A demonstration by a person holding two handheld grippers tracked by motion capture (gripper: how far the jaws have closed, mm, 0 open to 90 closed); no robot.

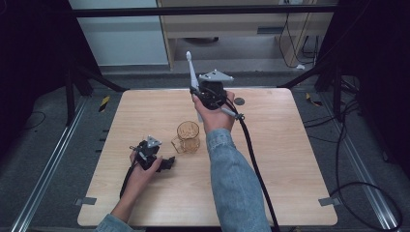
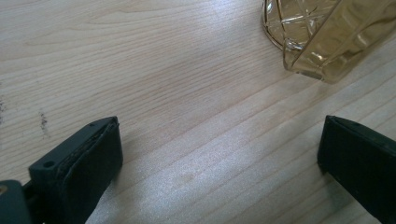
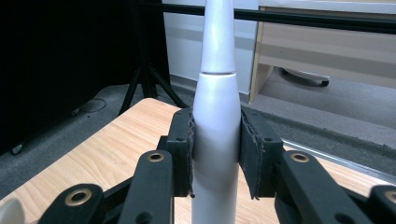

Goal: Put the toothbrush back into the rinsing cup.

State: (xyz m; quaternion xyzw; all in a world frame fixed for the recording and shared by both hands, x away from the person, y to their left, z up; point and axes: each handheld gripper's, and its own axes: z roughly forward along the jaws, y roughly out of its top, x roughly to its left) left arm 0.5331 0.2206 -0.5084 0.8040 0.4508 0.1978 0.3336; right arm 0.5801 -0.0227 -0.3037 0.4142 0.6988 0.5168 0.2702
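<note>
My right gripper is held above the far middle of the wooden table, shut on a white electric toothbrush that stands nearly upright with its head at the top. In the right gripper view both pads press on the toothbrush body from either side, at my right gripper. An amber patterned glass cup stands mid-table, below and in front of that hand. My left gripper rests low on the table left of the cup, open with nothing between its fingers. The cup lies ahead of my left gripper.
A dark round mark sits on the table near the far edge. The right gripper's black cable trails across the table towards the person. Black stands and metal rails flank the table.
</note>
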